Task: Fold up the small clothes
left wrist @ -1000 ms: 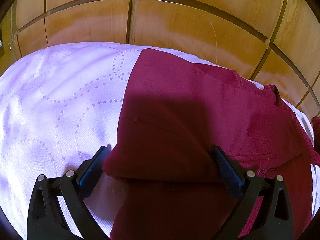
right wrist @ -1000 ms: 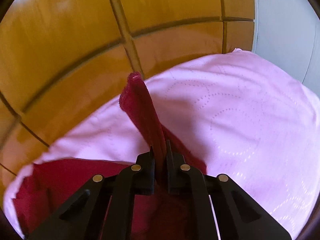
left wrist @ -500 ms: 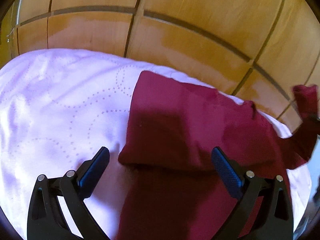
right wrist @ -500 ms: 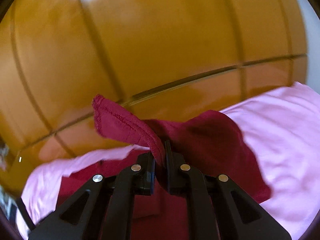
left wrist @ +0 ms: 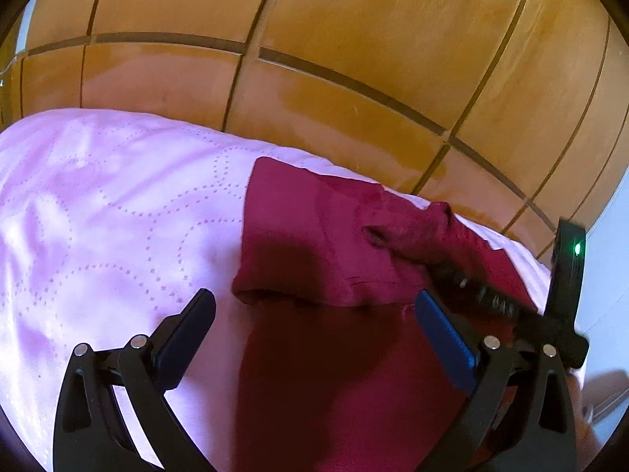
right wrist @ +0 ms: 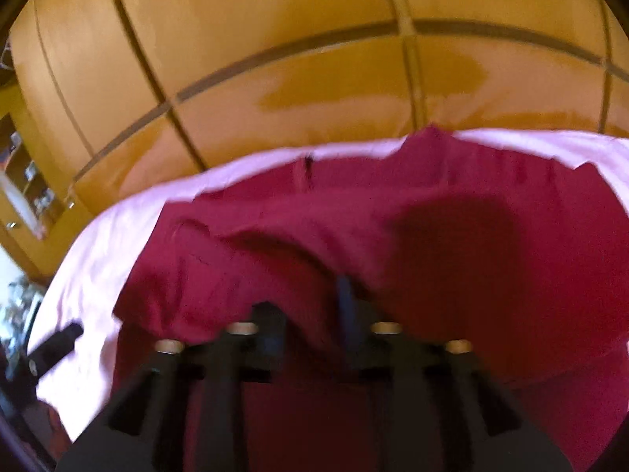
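Right gripper (right wrist: 310, 326): its jaws are opening, and red cloth lies bunched between and over the fingers; the blur hides whether the pads touch it, though the grip looks let go.
Left gripper (left wrist: 314, 338): wide open and holding nothing, its blue pads (left wrist: 444, 338) standing either side of the near folded edge without touching it.
Garment (left wrist: 322, 244): a dark red piece of clothing lying on the pink bedcover (left wrist: 118, 216), toward the bed's right and far side, with one layer already folded over and a rumpled flap on the right.
Flap: in the left wrist view the right gripper (left wrist: 491, 299) comes in from the right over that rumpled part.
Step in hand: probably laying the right-hand part across the body of the garment and releasing it.
Doing it well: let the cloth drop flat before drawing the tool away, pull back low and straight so no fold snags on a finger, then smooth the ridge so the edges line up.
Right hand pose: tilted steeply down over the middle of the garment, close above it.
Left hand pose: angled down more gently, hovering over the near edge, ready to pin or pinch.
Backdrop: a wooden panelled wall (left wrist: 354, 59) behind the bed.
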Motion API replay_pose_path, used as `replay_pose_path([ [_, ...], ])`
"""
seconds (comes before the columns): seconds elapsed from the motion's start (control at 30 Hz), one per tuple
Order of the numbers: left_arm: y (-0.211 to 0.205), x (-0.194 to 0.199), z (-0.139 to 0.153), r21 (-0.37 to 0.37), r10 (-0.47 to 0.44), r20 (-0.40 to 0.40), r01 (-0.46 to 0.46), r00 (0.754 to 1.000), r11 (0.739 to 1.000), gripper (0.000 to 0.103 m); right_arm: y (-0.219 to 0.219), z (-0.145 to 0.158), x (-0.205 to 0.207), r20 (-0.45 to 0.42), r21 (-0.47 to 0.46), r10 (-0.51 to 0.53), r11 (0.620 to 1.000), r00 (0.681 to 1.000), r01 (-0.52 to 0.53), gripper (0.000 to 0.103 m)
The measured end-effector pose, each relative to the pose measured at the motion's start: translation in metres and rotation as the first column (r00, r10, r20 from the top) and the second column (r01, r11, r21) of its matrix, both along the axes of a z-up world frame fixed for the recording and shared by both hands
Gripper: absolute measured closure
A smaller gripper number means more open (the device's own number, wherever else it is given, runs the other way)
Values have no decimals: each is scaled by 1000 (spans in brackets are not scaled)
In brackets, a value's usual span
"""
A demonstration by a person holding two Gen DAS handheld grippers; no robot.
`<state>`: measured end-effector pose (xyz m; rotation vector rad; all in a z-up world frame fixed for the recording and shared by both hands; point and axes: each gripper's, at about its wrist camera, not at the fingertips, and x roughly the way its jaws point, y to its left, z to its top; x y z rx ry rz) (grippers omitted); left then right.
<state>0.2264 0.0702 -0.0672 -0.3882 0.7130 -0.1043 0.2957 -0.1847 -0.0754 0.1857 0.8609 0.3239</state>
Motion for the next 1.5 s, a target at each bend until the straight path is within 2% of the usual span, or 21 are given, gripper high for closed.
replay_pose_path([
  [0.03,-1,1,0,-9,-2,0,2,1000,1000,2,-3,3,-8,15,22,18,1000,1000,-18,31],
  [0.07,-2,3,1,-21,-5,-1,5,1000,1000,2,-7,9,-17,41,36,26,999,999,-27,29],
  [0.13,-6,8,2,-55,-9,-6,8,1000,998,2,-19,25,-43,118,49,31,998,992,-37,29],
  [0.2,-13,15,4,-104,-22,1,22,1000,994,2,-38,33,-62,145,68,22,997,989,-32,29],
  [0.33,-34,38,6,-152,-67,-29,62,997,986,10,-88,25,-89,91,101,-63,993,994,53,37],
  [0.4,-47,56,3,-120,-75,-80,66,994,991,34,-112,18,-97,54,103,-137,986,989,130,40],
  [0.5,-60,83,-10,-135,-92,-171,69,981,988,40,-160,4,-99,-8,226,-270,937,963,265,40],
  [0.57,-65,97,-22,-124,-85,-229,58,970,991,40,-180,-4,-96,-38,329,-312,893,949,307,40],
  [0.63,-69,107,-34,-136,-86,-265,52,960,989,47,-193,-8,-93,-49,387,-339,861,940,330,40],
  [0.7,-75,111,-35,-95,-85,-262,62,961,994,81,-205,-13,-86,-63,439,-375,822,925,363,40],
  [0.73,-78,113,-34,-86,-104,-258,84,961,993,89,-211,-16,-80,-76,465,-394,799,916,382,40],
  [0.8,-80,114,-26,-98,-129,-238,108,963,989,95,-216,-21,-66,-99,508,-414,761,905,404,40],
  [0.87,-74,111,-11,-126,-136,-186,113,973,986,96,-224,-24,-52,-119,536,-434,729,893,426,54],
  [0.93,-67,104,8,-155,-153,-117,135,981,979,96,-233,-21,-42,-138,501,-495,712,858,492,89],
  [1.0,-67,97,16,-124,-176,-77,166,981,978,96,-239,-20,-39,-145,497,-538,686,830,531,92],
  [1.13,-78,96,-15,-9,-192,-133,192,972,981,96,-233,-33,-41,-164,411,-566,706,808,577,96],
  [1.2,-77,98,-45,-13,-182,-173,183,968,983,95,-233,-42,-40,-171,404,-564,708,808,580,96],
  [1.23,-75,95,-49,-28,-181,-146,179,972,983,95,-232,-41,-38,-170,395,-561,714,810,578,96],
  [1.3,-74,92,-48,-35,-178,-115,175,977,984,92,-229,-34,-39,-161,343,-544,752,823,564,93],
  [1.4,-70,92,-50,-64,-184,-113,178,976,982,90,-218,-13,-47,-91,231,-492,836,866,499,80],
  [1.5,-66,91,-53,-93,-186,-100,177,977,980,90,-206,15,-63,31,79,-472,880,881,468,80],
])
